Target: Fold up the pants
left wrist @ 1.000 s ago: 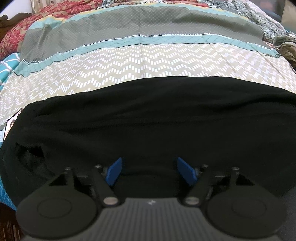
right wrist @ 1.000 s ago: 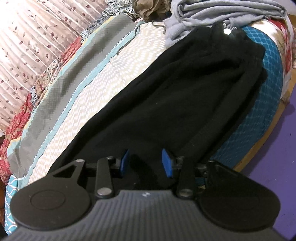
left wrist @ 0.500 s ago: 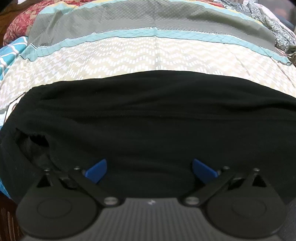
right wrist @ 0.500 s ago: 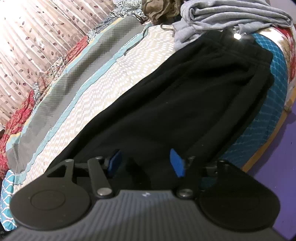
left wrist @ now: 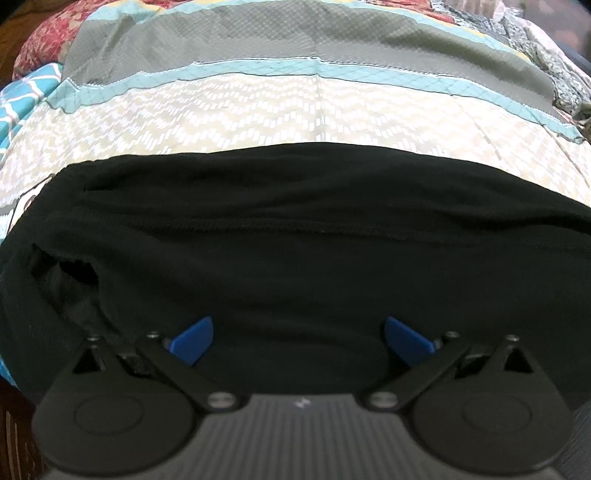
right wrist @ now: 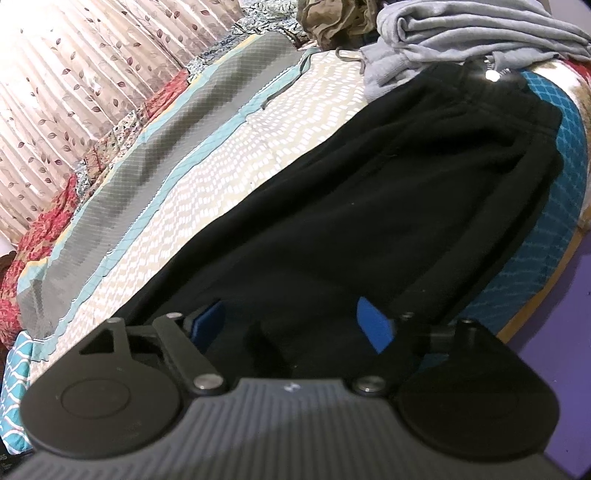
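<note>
I see the pants (right wrist: 369, 206) lying along the near edge of the bedspread (right wrist: 221, 173), with the folded sweatshirt (right wrist: 461, 37) on the bedspread just behind their far end.

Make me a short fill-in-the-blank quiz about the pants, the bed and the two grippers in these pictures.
1. The pants lying on the bedspread are ____ in colour.
2. The pile of folded clothes beyond the pants' far end is ____.
3. The pads on the left gripper and the right gripper are ____.

Missing words: black; grey; blue
</note>
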The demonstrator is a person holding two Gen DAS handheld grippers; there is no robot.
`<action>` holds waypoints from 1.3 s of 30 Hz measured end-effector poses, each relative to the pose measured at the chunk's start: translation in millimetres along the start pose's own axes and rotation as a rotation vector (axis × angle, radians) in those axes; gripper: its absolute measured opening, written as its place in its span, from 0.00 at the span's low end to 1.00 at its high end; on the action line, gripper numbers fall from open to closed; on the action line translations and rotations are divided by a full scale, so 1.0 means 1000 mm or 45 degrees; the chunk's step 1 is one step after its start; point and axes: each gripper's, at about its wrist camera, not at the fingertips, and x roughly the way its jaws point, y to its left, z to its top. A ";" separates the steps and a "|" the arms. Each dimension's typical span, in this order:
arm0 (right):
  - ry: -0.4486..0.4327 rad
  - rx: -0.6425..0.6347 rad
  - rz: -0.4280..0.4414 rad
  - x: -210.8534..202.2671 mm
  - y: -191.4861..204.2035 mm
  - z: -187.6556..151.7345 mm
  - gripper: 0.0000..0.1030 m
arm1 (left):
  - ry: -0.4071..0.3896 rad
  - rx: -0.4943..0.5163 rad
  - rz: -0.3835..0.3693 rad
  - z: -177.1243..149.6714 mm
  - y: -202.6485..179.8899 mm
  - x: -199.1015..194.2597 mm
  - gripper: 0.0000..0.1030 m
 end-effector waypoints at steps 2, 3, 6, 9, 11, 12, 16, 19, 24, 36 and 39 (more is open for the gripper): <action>-0.002 -0.001 0.013 0.000 0.000 -0.001 0.85 | 0.016 -0.024 -0.012 0.002 0.004 0.002 1.00; -0.003 -0.002 0.018 0.001 0.000 -0.001 0.86 | 0.026 -0.031 -0.019 0.003 0.006 0.003 1.00; -0.001 -0.014 0.022 0.002 0.000 0.001 0.89 | 0.046 -0.041 -0.033 0.005 0.008 0.005 1.00; 0.001 -0.032 0.029 0.005 0.003 0.000 0.93 | 0.048 -0.042 -0.030 0.004 0.008 0.006 1.00; -0.001 -0.036 0.029 0.006 0.004 -0.001 0.95 | 0.048 -0.046 -0.029 0.005 0.007 0.006 1.00; -0.001 -0.039 0.031 0.006 0.005 -0.001 0.96 | 0.049 -0.047 -0.028 0.005 0.007 0.006 1.00; 0.018 -0.030 0.065 0.009 0.002 0.001 1.00 | 0.050 -0.043 -0.022 0.005 0.007 0.007 1.00; 0.021 -0.026 0.071 0.009 0.001 0.002 1.00 | 0.043 -0.032 -0.012 0.005 0.004 0.008 1.00; 0.019 -0.042 0.066 0.010 0.002 0.001 1.00 | 0.053 -0.029 -0.011 0.008 0.000 0.010 1.00; -0.140 -0.062 0.070 -0.022 0.005 0.008 0.92 | 0.020 -0.055 0.005 0.018 -0.002 -0.014 0.96; -0.183 -0.013 0.029 -0.030 -0.007 0.016 0.82 | 0.007 -0.049 0.022 0.020 -0.006 -0.017 0.96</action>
